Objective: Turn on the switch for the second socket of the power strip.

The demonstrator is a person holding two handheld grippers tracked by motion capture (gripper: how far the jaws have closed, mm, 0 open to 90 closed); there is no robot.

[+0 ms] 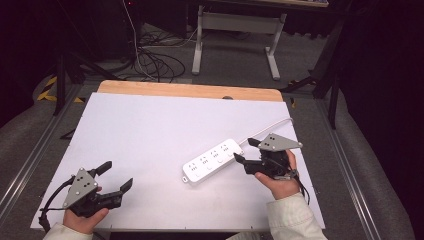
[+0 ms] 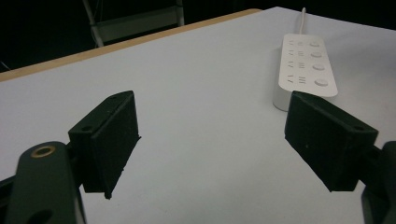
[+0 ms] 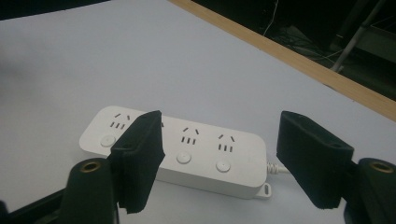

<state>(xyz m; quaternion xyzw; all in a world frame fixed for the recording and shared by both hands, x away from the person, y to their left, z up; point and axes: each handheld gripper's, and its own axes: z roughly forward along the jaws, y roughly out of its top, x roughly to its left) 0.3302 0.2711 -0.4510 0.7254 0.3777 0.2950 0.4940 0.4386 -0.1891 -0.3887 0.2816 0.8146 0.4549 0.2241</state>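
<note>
Hands [image 1: 82, 212] low, jaws spread, near power strip [image 1: 212, 161].

White four-socket power strip [image 1: 213, 161] flat, diagonal on table, cord trailing right-rearward.

The right gripper [image 3: 219, 163] hangs with jaws wide apart; the white power strip [image 3: 177, 151] lies toward 11 o'clock.
</note>
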